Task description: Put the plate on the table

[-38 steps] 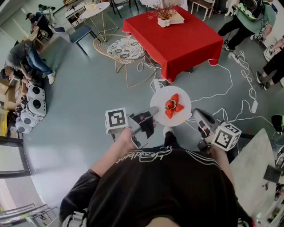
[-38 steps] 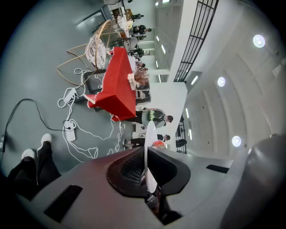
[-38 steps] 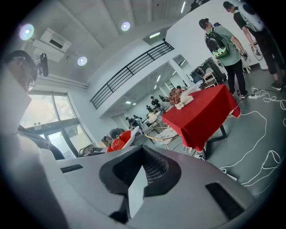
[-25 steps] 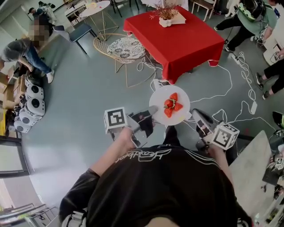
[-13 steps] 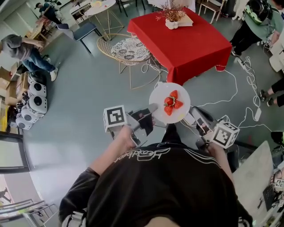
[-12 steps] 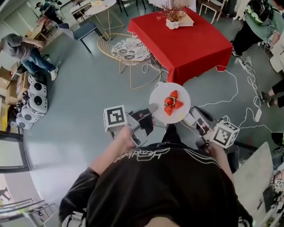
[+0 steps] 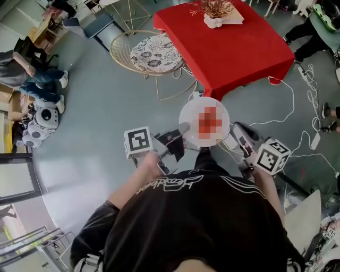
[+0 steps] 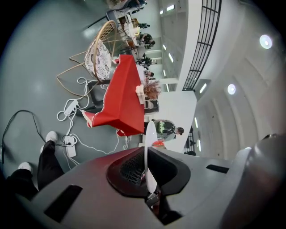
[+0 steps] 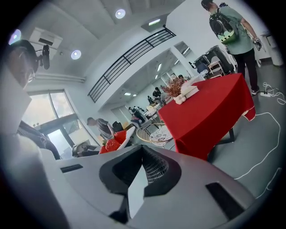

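Observation:
A white plate point(image 7: 187, 114) with strawberries rides level in front of the person's chest, over the grey floor. My left gripper point(image 7: 184, 129) is shut on its left rim and my right gripper point(image 7: 234, 127) is shut on its right rim. In the left gripper view the plate point(image 8: 147, 147) stands edge-on between the jaws of my left gripper point(image 8: 147, 181). In the right gripper view the plate's rim point(image 9: 136, 184) is pinched in my right gripper point(image 9: 134, 194), with the strawberries point(image 9: 112, 141) beyond it. The table with the red cloth point(image 7: 234, 48) stands just ahead of the plate.
A vase of dried flowers point(image 7: 214, 13) and a book sit at the table's far side. A wicker chair with a patterned cushion point(image 7: 151, 53) stands left of the table. White cables point(image 7: 297, 114) trail over the floor at right. People stand at the left and right edges.
The person has walked toward the red table, which now lies closer and lower in the head view. Both grippers keep the plate between them, level as before.

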